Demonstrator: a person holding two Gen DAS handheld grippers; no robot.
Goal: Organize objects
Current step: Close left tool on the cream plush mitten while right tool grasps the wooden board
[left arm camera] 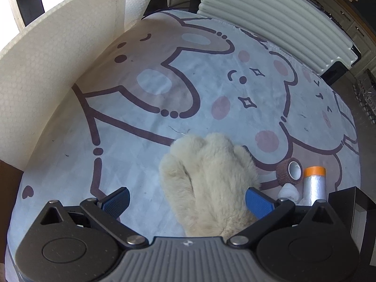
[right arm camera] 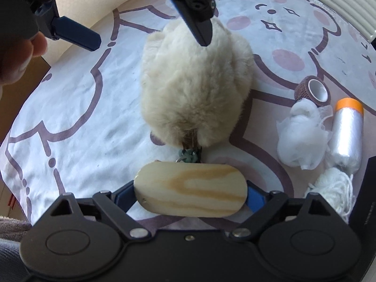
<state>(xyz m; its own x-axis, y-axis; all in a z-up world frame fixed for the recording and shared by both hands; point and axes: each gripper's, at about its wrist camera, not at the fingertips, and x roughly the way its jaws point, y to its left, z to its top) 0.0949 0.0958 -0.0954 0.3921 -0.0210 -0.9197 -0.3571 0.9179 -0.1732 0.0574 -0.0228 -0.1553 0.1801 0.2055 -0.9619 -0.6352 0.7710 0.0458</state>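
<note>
plush: a cream furry plush [right arm camera: 195, 89] lies mid-cloth, with a short cord and metal ring at its near end joining it to a wooden tag [right arm camera: 190, 189].
handling: it looks light and very soft, so the fur should squash and slide under a pinch; the tag looks stiff, smooth and a little slippery.
where to hold: i judge the tag's long edges or the cord knot the surest hold; the fluffy body suits a wide, deep pinch.
left claw: the left gripper [left arm camera: 185, 197] hangs over the plush with jaws spread wide; one blue pad [left arm camera: 257, 199] is against the fur, the other stands clear, so nothing is clamped.
right claw: the right gripper [right arm camera: 190, 195] straddles the tag, blue pads at both rounded ends; whether they press or only flank it i cannot tell.
cloth: a pale bear-print cloth [left arm camera: 141, 129] covers the surface, bare to the left of the plush.
clutter: to the right sit a brown tape roll [right arm camera: 312, 89], a white mesh puff [right arm camera: 298, 136], an orange-capped film roll [right arm camera: 346, 131] and white yarn [right arm camera: 333, 188], close together.
edges: a cream board [left arm camera: 54, 75] walls the left side, a ribbed white case [left arm camera: 270, 18] the far side, a dark box [left arm camera: 357, 213] the right.
room: i judge leftward the freest way to move.
</note>
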